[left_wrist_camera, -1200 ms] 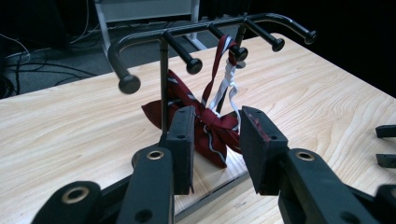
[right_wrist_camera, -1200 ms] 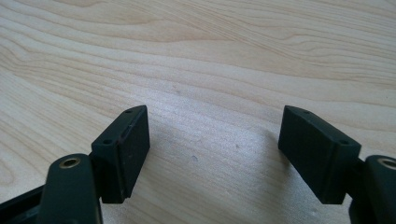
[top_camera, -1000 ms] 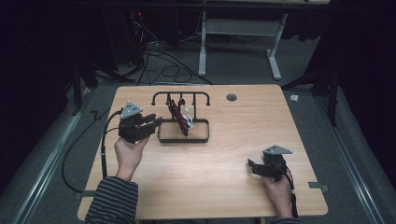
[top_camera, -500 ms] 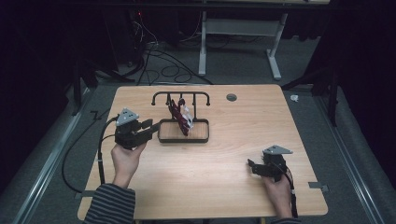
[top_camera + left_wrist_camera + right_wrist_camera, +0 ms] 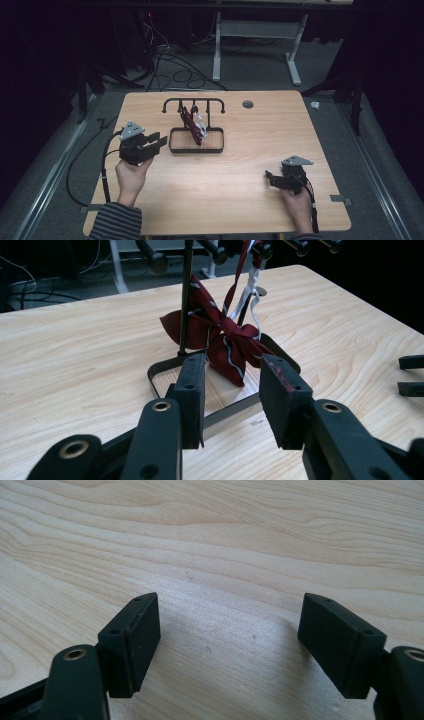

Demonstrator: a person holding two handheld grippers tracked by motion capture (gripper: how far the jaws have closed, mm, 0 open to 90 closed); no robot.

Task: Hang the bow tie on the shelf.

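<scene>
So the left gripper (image 5: 232,405) has backed off from the rack since a second ago (in the earlier high views it sat closer to the stand, now it's a touch nearer the person). Its jaws are parted about halfway with nothing between the pads, just bare air and tabletop. Straight ahead of those jaws, a little beyond the tips, sits the black wire stand (image 5: 165,371) with its wooden base, and hanging from the stand's top bar is the dark red striped bow tie (image 5: 220,342), its white strap (image 5: 248,297) looped up over a peg. The tie dangles right in line with the gap between the jaws, near but not touching them.

Judging from that, the tie looks freshly hung and let go, so the hanging step seems done and the left hand is simply clearing out.

Further off, the right gripper (image 5: 227,647) is parked on the table (image 5: 240,540), well apart from the stand, jaws spread wide over plain wood grain, holding nothing. In the high view the right gripper (image 5: 280,181) sits at the near right corner and hasn't budged between the frames.
</scene>
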